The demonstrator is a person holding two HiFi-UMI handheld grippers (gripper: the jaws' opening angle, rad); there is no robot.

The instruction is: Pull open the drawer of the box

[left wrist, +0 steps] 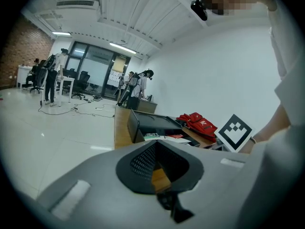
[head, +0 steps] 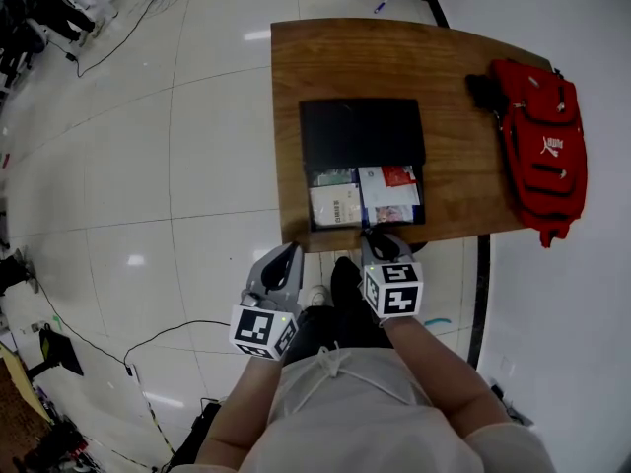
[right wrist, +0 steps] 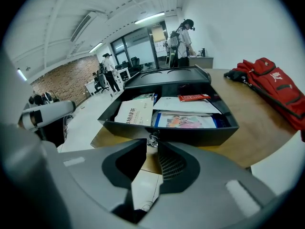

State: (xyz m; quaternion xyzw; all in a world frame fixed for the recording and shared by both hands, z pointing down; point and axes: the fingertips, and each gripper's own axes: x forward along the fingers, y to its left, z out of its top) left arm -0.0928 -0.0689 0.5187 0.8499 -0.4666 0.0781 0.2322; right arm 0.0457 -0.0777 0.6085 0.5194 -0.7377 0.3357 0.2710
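Observation:
A black box (head: 362,131) sits on the wooden table (head: 335,57), and its drawer (head: 365,197) stands pulled out toward me with booklets and papers inside. My right gripper (head: 380,239) is at the drawer's front wall (right wrist: 190,135), its jaws closed on the small metal knob (right wrist: 152,139) there. My left gripper (head: 284,256) hangs off the table's near edge, left of the drawer, shut with nothing in it. In the left gripper view the box (left wrist: 152,124) lies ahead and to the right.
A red backpack (head: 540,146) lies on the table's right side. Cables (head: 138,343) run over the tiled floor at the left. People stand far off in the room (left wrist: 51,78), and one stands beyond the table's far end (right wrist: 183,37).

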